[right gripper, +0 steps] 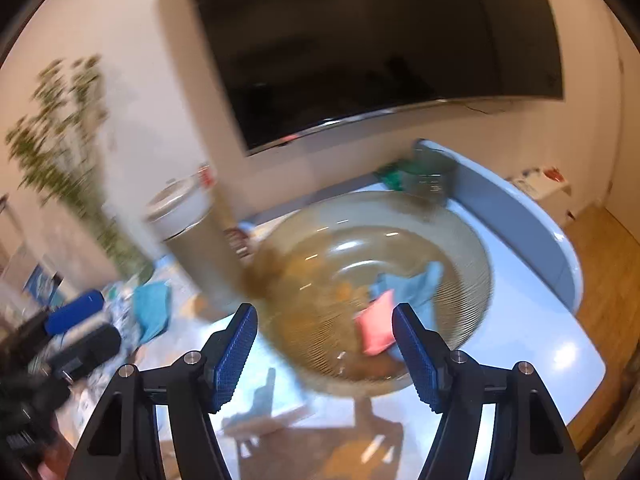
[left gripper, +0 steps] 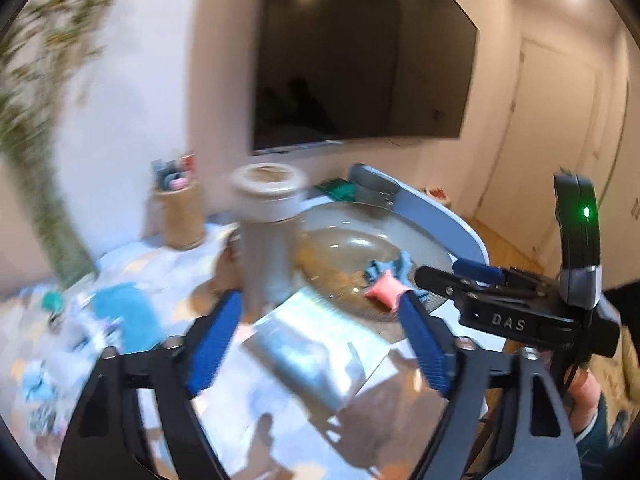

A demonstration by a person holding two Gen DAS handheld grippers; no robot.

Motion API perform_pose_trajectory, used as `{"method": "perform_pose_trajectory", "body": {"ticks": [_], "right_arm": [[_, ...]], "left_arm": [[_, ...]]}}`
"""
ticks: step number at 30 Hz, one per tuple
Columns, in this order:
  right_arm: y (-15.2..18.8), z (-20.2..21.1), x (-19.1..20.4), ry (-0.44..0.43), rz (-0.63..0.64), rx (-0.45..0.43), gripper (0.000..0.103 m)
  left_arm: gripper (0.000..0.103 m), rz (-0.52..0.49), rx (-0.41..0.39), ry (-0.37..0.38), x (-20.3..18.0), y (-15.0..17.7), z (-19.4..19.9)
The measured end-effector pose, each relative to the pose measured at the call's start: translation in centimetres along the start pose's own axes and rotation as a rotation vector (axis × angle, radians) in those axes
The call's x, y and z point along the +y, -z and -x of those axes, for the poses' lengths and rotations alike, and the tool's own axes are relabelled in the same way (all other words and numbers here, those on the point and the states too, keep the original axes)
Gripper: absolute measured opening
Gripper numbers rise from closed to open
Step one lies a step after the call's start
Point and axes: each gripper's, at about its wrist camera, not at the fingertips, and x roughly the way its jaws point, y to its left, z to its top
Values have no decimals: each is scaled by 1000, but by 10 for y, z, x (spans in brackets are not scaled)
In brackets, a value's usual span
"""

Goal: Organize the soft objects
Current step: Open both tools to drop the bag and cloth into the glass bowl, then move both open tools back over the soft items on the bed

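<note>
A pink soft pouch point(left gripper: 383, 291) point(right gripper: 375, 331) and a light blue soft toy point(left gripper: 386, 268) point(right gripper: 416, 286) lie in a wide amber glass bowl point(left gripper: 352, 240) point(right gripper: 460, 248) on the table. A blue cloth point(left gripper: 128, 314) point(right gripper: 151, 308) lies on the table to the left. My left gripper point(left gripper: 320, 332) is open and empty, above the table in front of the bowl. My right gripper point(right gripper: 324, 352) is open and empty over the bowl's near rim; it also shows at the right of the left wrist view point(left gripper: 460, 276). Both views are motion-blurred.
A tall grey canister with a white lid point(left gripper: 268, 236) point(right gripper: 192, 232) stands left of the bowl. A cork pen holder point(left gripper: 180, 216), a plant point(left gripper: 36, 120) point(right gripper: 72, 152), a shiny booklet point(left gripper: 316, 344) and a dark TV point(left gripper: 360, 60) are around. Dark and blue cases point(right gripper: 80, 332) lie far left.
</note>
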Motion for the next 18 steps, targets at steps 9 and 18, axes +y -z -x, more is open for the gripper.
{"method": "perform_pose_trajectory", "body": {"ticks": [9, 18], "right_arm": [[41, 11, 108, -206, 172, 19, 83], [93, -27, 223, -330, 345, 163, 83]], "left_arm": [[89, 190, -63, -270, 122, 60, 114], [89, 389, -40, -445, 216, 127, 173]]}}
